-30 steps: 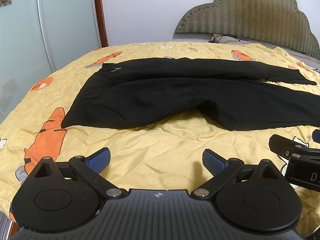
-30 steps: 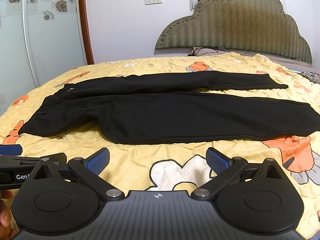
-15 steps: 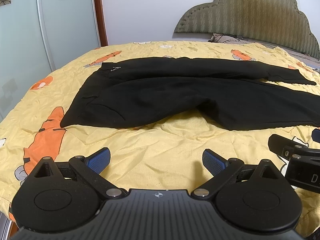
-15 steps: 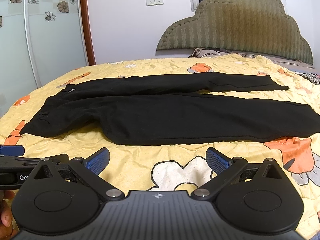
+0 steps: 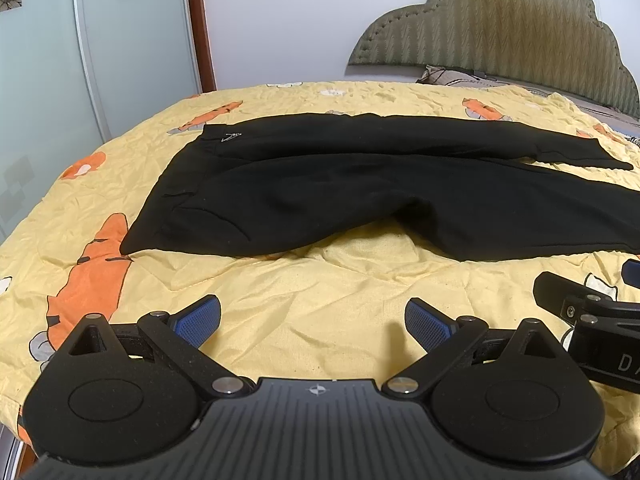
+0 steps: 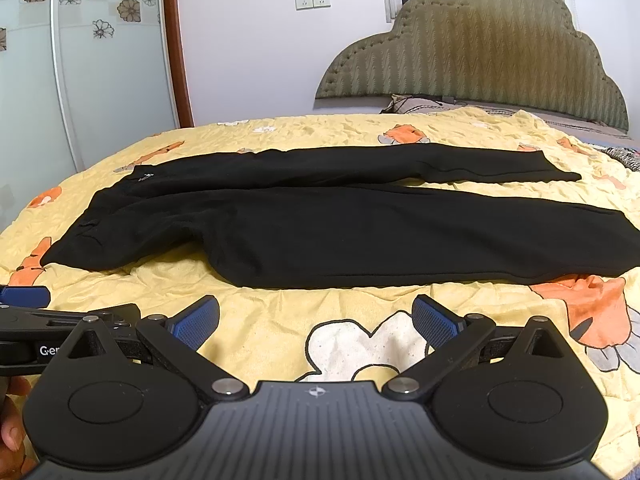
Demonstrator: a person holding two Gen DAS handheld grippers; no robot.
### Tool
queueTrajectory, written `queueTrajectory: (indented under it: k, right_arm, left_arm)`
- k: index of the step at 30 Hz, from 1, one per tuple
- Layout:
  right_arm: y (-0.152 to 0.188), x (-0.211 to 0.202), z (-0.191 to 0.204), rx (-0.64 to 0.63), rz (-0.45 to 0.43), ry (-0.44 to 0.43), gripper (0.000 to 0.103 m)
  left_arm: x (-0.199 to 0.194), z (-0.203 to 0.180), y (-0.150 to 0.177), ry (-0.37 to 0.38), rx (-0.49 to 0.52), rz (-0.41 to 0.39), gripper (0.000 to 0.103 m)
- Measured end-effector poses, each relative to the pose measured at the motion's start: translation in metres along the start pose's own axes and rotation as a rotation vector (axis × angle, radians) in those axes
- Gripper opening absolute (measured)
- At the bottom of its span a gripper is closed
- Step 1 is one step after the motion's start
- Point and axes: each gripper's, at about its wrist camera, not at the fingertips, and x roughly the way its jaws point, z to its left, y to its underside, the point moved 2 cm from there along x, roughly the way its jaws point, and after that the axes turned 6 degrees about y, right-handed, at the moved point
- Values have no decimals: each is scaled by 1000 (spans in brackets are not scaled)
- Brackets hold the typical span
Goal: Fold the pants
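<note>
A pair of black pants (image 5: 360,192) lies flat on a bed covered by a yellow quilt (image 5: 304,300) printed with orange and white shapes. In the left wrist view the pants fill the middle of the frame: the waist sits toward the left, with a small pale logo near its upper corner, and the two legs run off to the right, one behind the other. In the right wrist view the same pants (image 6: 340,228) stretch nearly from the left edge to the right edge across the centre, the far leg thinner and ending at the upper right.

The left gripper (image 5: 312,320) sits at the bottom of its frame over bare quilt, blue pads spread wide and holding nothing, short of the near edge of the pants. The right gripper (image 6: 316,320) is likewise released and empty, over a white flower shape on the quilt (image 6: 260,312), just short of the near leg.

A padded olive headboard (image 6: 480,48) rises at the upper right, and a frosted glass door with flower decals (image 6: 88,60) fills the upper left.
</note>
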Motion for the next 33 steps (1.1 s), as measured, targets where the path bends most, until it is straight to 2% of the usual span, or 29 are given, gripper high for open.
queueTrajectory:
  k: [20,22,23,26,28,31,33]
  right_arm:
    - [-3,6,3,-28,0,-11,103]
    - [-15,1,5,-49,-69,-69,103]
    - [-26,-2,8,-76,-136,-103,103]
    - [-62,0,27,-226,-307,-144,103]
    - [-88,18,44,-320,-313,-179,103]
    - [-124,60,70,-431,-285,-356,103]
    - [-145,96,88,-492,-270,-407,103]
  left_arm:
    - [7,9,1,13,-14,20,100]
    - [4,16,-4,23,-24,8,100]
    - [1,22,-8,26,-37,-6,100]
    - [0,45,-26,11,-86,-16,100]
    - [2,69,-40,-9,-146,-12,100]
    - [9,108,-60,-43,-254,1,100]
    - [16,135,-71,-67,-320,18,99]
